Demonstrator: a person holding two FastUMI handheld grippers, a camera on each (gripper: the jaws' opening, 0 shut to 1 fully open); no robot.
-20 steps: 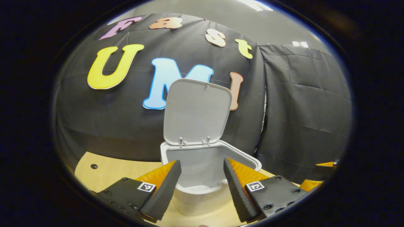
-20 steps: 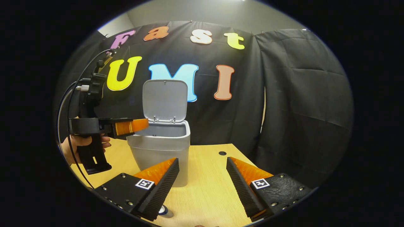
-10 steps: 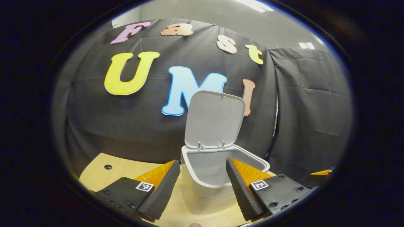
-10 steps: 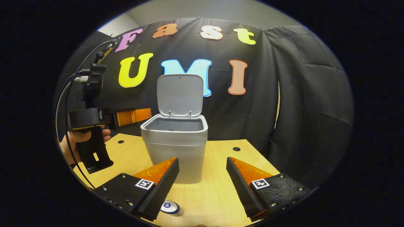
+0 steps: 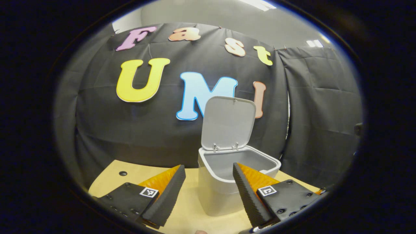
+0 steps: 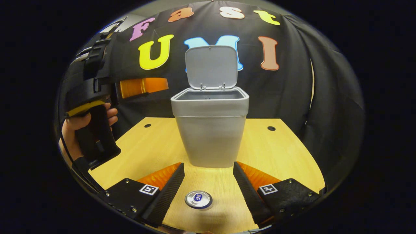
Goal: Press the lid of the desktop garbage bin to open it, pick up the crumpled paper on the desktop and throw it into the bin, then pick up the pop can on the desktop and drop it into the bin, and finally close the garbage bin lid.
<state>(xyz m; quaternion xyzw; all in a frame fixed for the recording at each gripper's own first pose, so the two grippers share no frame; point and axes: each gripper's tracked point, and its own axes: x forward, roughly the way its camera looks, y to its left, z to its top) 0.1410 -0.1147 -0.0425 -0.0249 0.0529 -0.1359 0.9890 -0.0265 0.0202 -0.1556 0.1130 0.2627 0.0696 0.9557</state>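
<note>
while both sat idle: each pair of fingers was spread wide, gripping nothing
right gripper (image 6: 208, 190): hung over the pop can (image 6: 198, 199), which stood upright on the desk (image 6: 279, 152) just in front of the bin (image 6: 210, 130)
left gripper (image 5: 208, 191): faced the bin's open lid (image 5: 228, 123)
right view extra: a hand (image 6: 76, 130) holding the left gripper

Pale grey bin (image 6: 210, 130), silver pop can (image 6: 198, 199) with blue top, light wood-grain table (image 6: 279, 152).

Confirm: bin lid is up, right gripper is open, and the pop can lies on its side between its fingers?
Not quite. In the right gripper view the pop can stands upright on the desk, top facing the camera. The rest holds: bin lid up, right gripper open.
</note>
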